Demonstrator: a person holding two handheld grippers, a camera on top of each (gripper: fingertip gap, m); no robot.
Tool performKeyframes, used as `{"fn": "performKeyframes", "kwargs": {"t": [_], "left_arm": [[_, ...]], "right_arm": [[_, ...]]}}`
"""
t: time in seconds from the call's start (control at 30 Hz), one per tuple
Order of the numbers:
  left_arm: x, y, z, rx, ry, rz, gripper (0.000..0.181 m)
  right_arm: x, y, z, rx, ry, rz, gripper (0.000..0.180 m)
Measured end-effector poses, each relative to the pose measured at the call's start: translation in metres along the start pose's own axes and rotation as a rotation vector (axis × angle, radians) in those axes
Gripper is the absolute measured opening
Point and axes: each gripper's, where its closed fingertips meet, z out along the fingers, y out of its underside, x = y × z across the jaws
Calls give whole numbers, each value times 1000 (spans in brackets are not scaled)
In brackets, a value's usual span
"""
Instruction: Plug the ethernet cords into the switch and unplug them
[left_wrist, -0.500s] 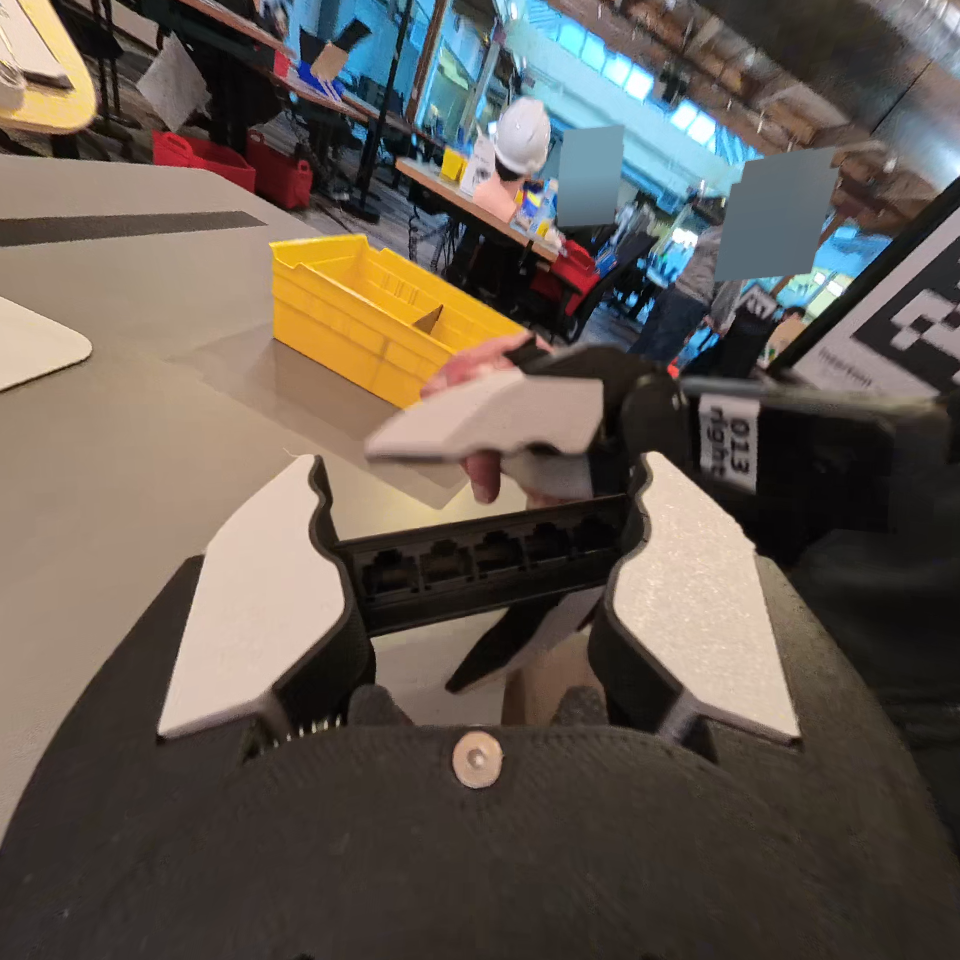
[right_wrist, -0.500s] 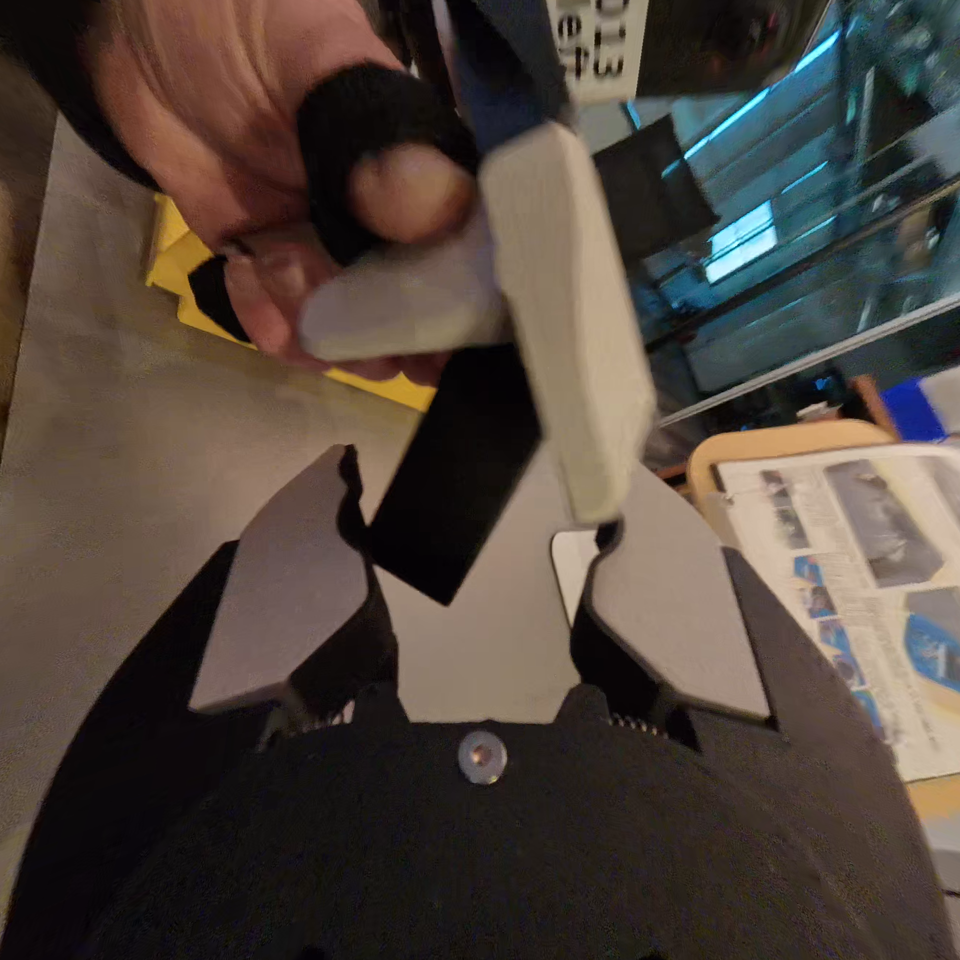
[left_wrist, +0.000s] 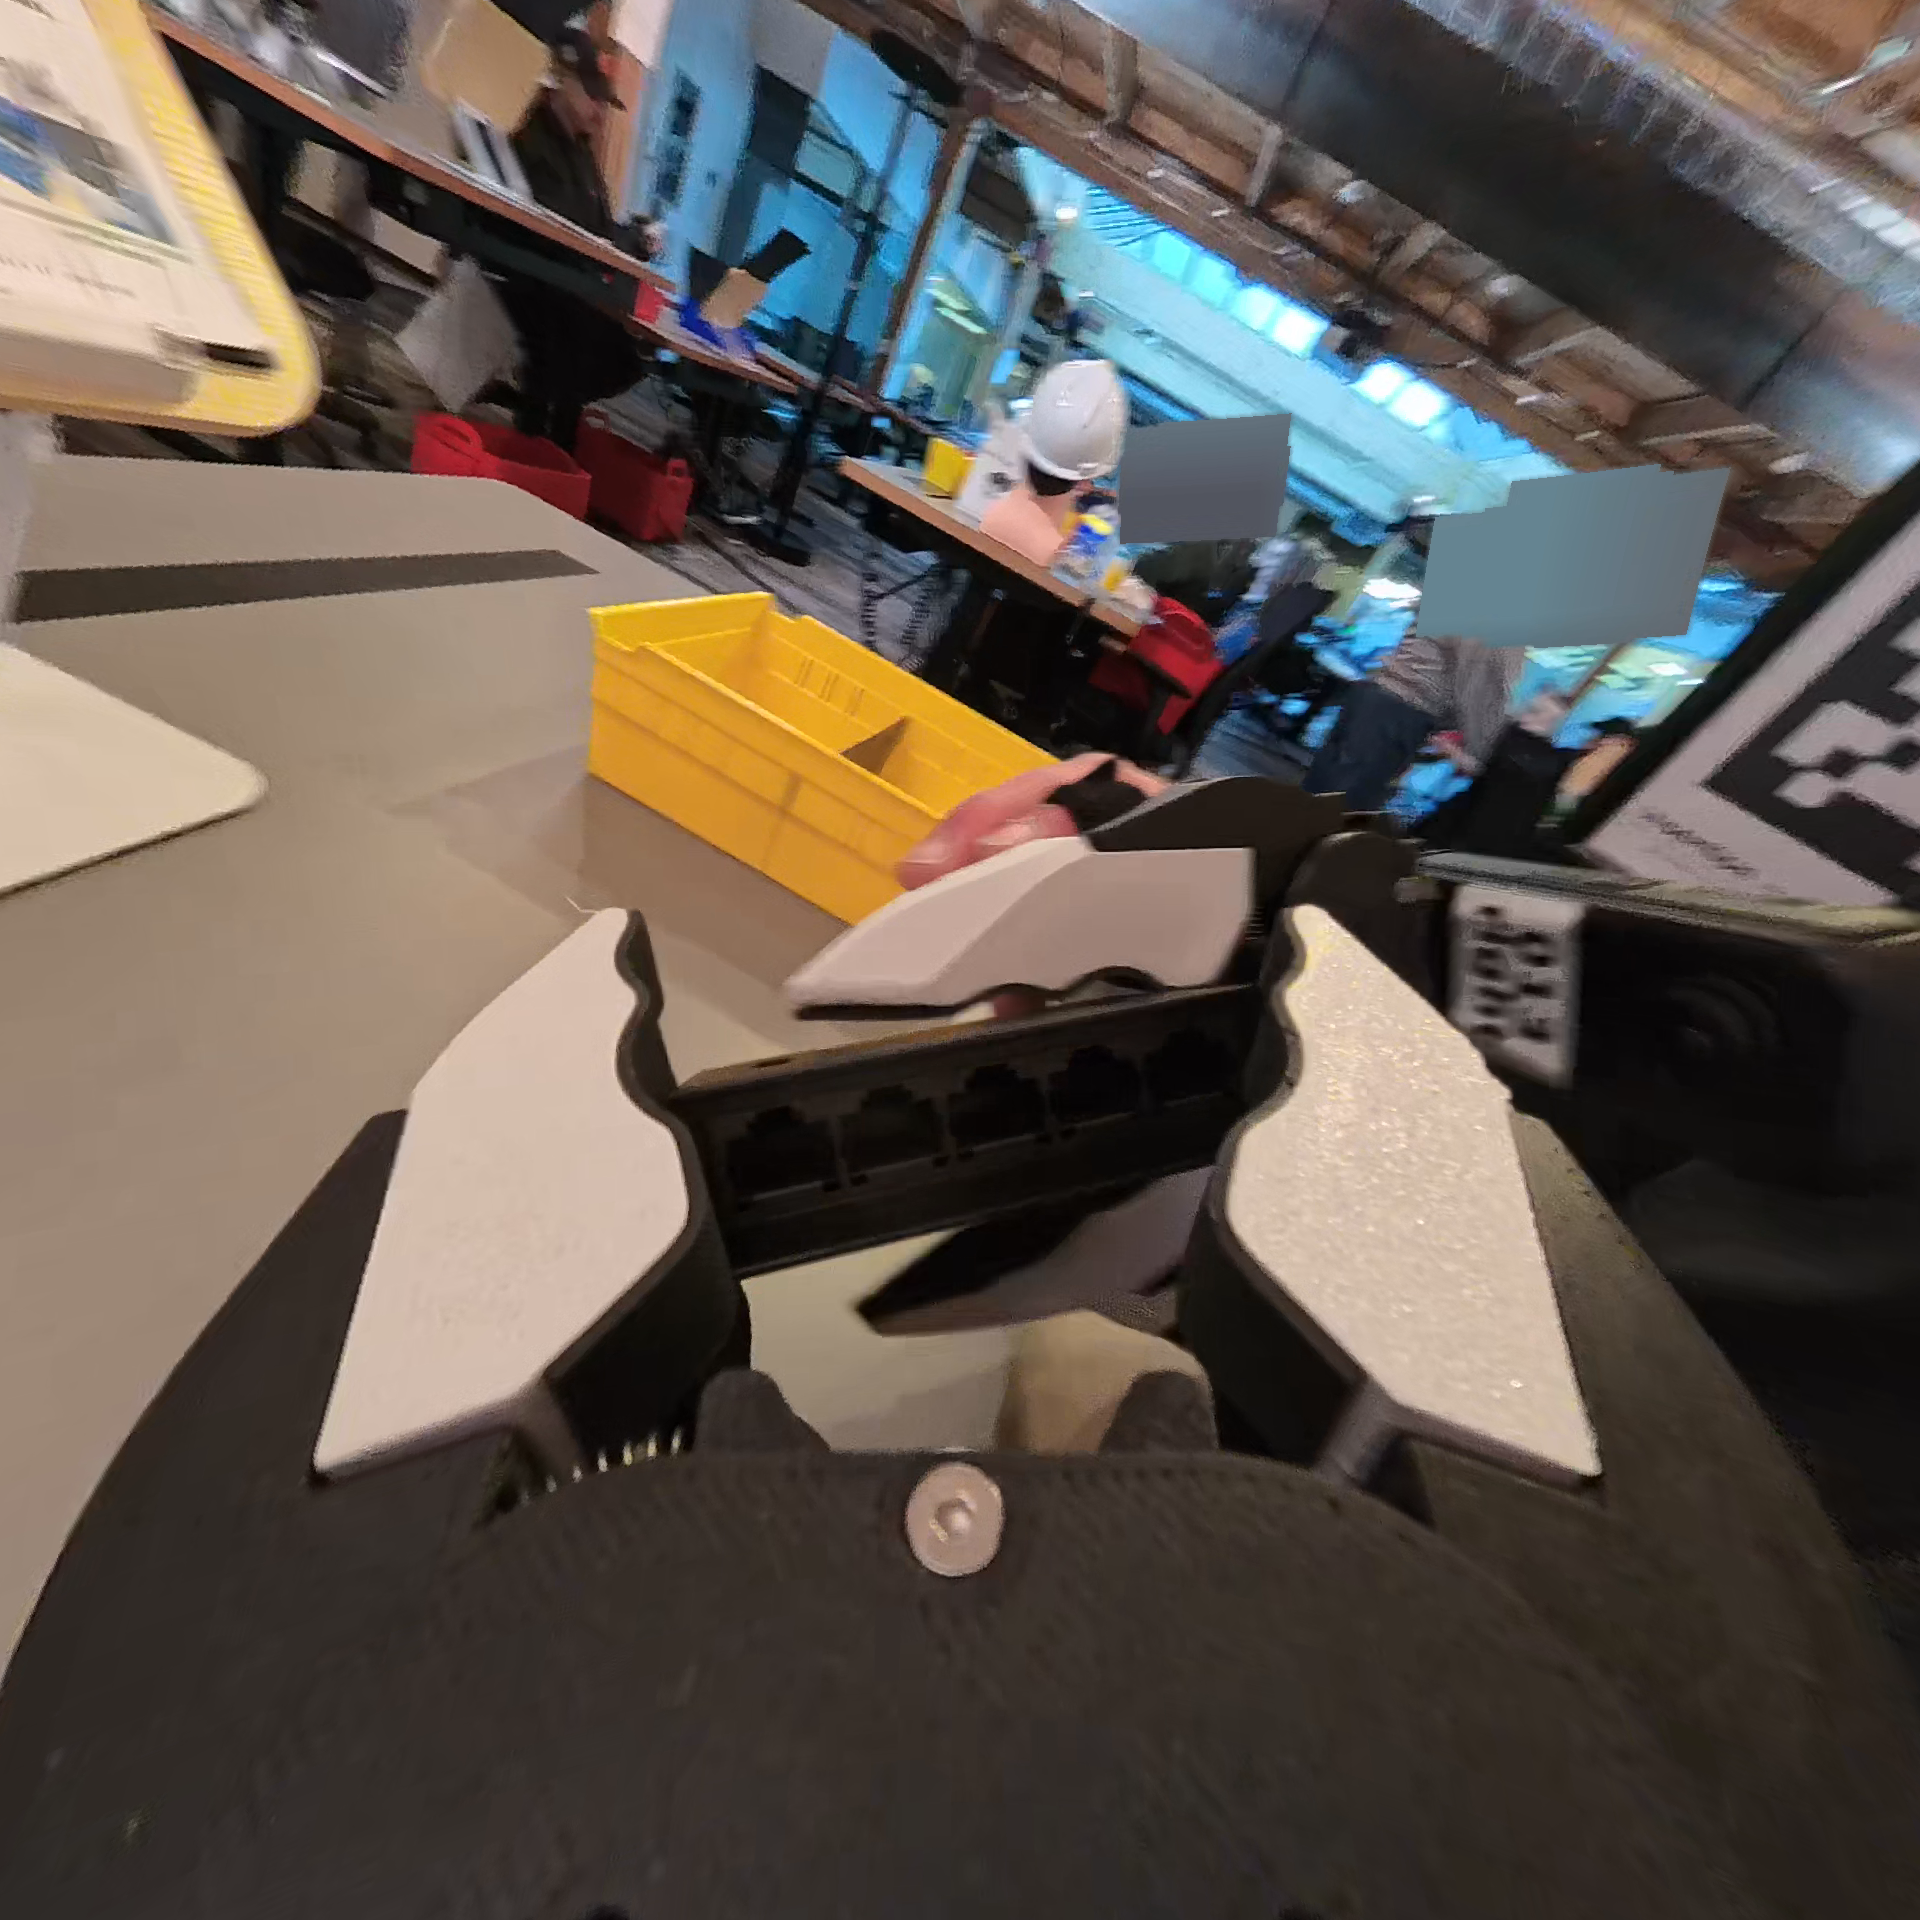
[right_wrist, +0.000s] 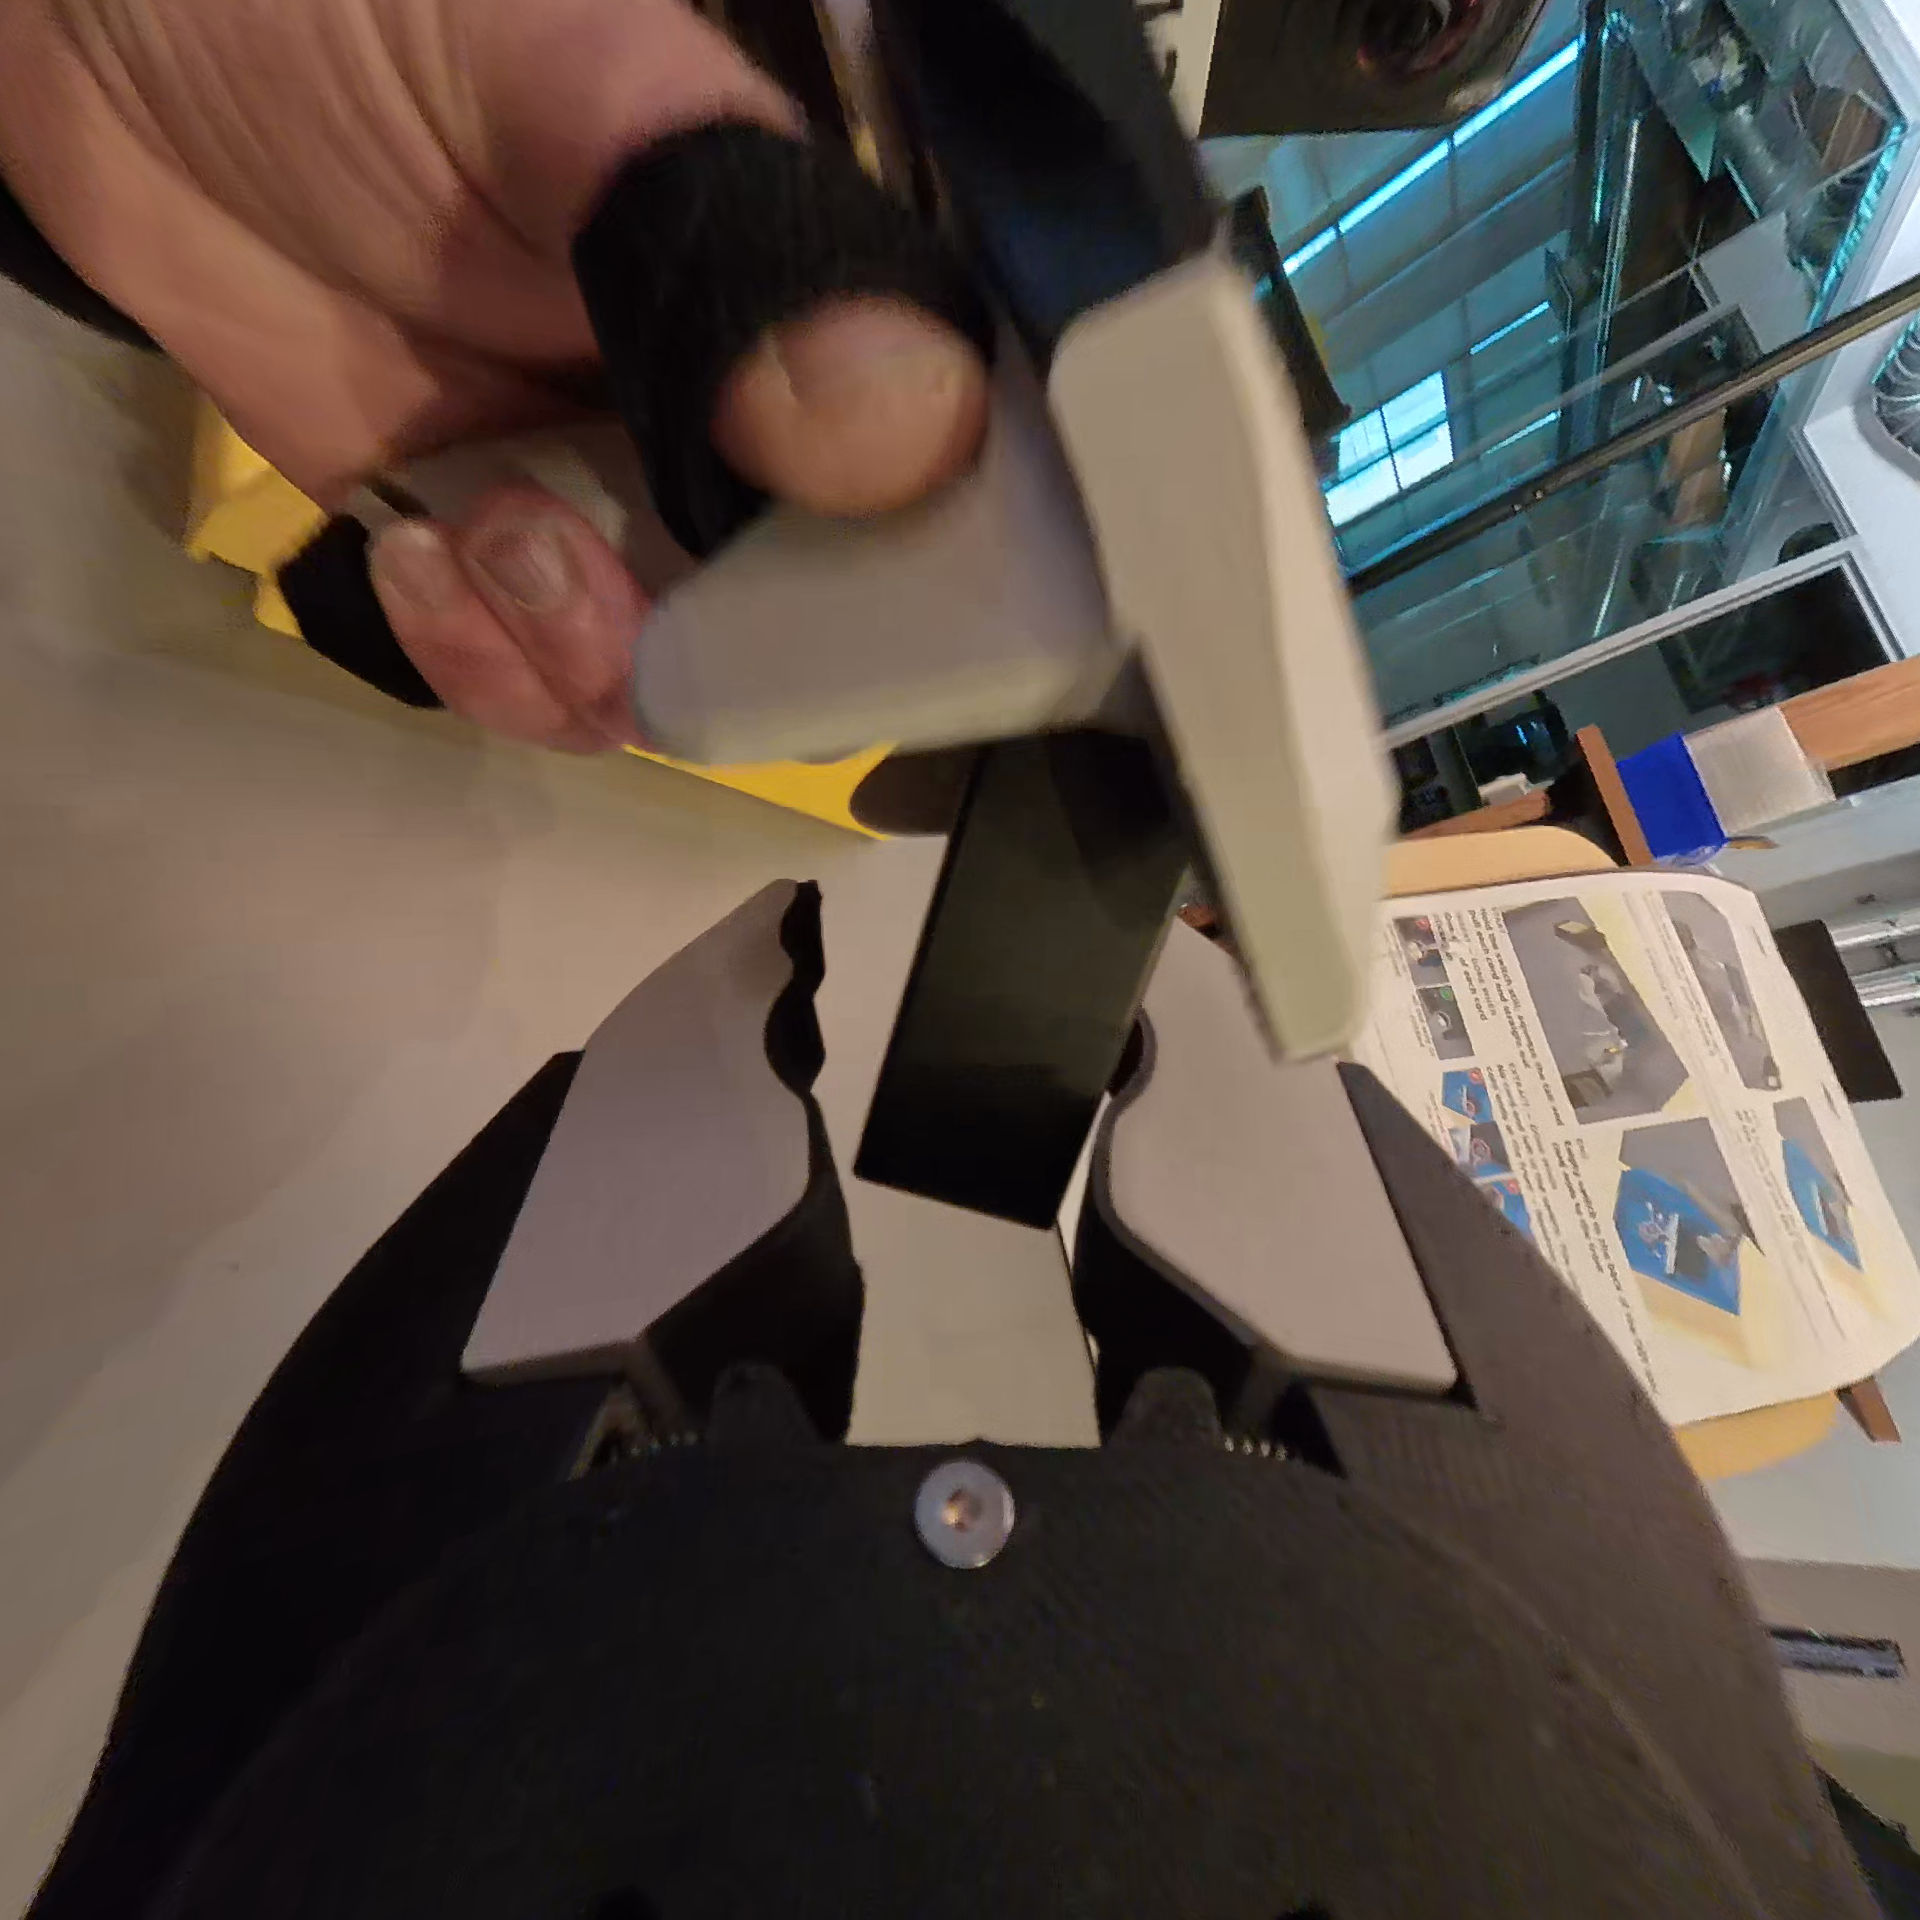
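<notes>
Workshop surroundings fill the background: long tables, red bins on the floor, and a white hard hat on a far table. Closer in, the grey bench carries a white pad at its left edge and a yellow divided bin near the middle, with nothing visible in it.

Left wrist view: the left gripper clamps the black switch by its two short ends, one finger on each end. The switch is held crosswise, slightly tilted, above the bench, with its row of ports facing the camera. No cord is seated in any visible port. Just behind the switch, to the right of centre, the right gripper reaches in from the right side with one white finger above the switch and a second finger below it. A person's fingertip rests on the upper finger.

Right wrist view: the switch stands on end between the right gripper's spread fingers; the left finger is clearly apart from it, and contact at the right finger cannot be told. A hand in a fingerless black glove holds the left gripper above. A printed instruction sheet lies on a wooden board at right.
</notes>
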Motion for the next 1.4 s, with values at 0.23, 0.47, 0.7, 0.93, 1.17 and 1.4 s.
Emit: {"fn": "performKeyframes", "kwargs": {"t": [0.23, 0.47, 0.7, 0.93, 1.17, 1.4], "left_arm": [[2, -3, 1, 49, -39, 16, 107], [-4, 2, 3, 84, -92, 47, 108], [2, -1, 4, 82, -71, 78, 106], [-9, -19, -32, -136, -142, 227, 92], [-89, 6, -165, -824, -553, 574, 64], [-115, 63, -205, -935, -585, 275, 57]], "right_arm": [[1, -2, -3, -7, -11, 96, 41], [3, -4, -3, -44, 14, 90, 37], [8, -2, -8, -53, 11, 52, 29], [28, 25, -19, -95, 61, 45, 29], [28, 51, -19, -151, 41, 74, 30], [23, 58, -14, -154, 11, 103, 30]]}}
